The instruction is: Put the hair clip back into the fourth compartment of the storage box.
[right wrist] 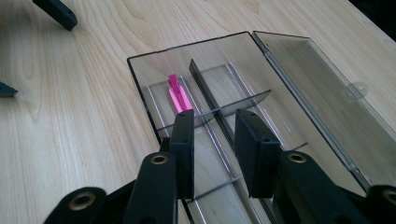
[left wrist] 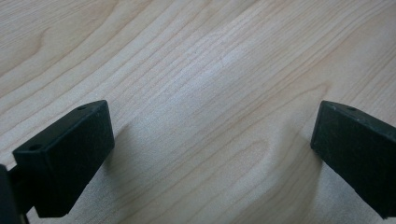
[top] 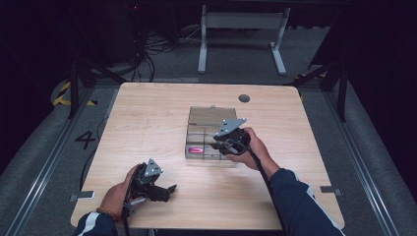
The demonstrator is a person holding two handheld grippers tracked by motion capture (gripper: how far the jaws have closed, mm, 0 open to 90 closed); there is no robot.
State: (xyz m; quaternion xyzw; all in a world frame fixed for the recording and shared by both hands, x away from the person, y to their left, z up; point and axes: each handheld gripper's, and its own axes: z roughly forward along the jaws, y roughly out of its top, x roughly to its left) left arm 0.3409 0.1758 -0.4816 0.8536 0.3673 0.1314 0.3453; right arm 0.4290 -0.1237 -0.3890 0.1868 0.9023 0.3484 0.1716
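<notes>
Pale wood grain runs across the table [top: 147,123], with dark floor and cables beyond its far edge. Over the open compartment box, the right gripper [right wrist: 215,149] hangs with its jaws a narrow gap apart and nothing between them; its tips sit just above the thin dividers. Just ahead of those tips and slightly to their left, a small pink piece [right wrist: 178,95] lies flat in one of the end compartments of the clear box [right wrist: 140,81]. To the gripper's right, the box lid [right wrist: 322,79] lies folded open on the table.

From above, the same gripper [top: 222,142] hovers at the near half of the box [top: 211,115], with the pink piece [top: 195,149] beside it.

Well apart, near the table's front edge, the left gripper [left wrist: 212,149] rests low over bare wood, jaws spread wide and empty; above it shows as idle [top: 164,191].

As a judgement: the pink piece looks already placed, or is about to be lifted out; I cannot tell which. Every other compartment I can make out looks bare, and the lid is not yet closed.
</notes>
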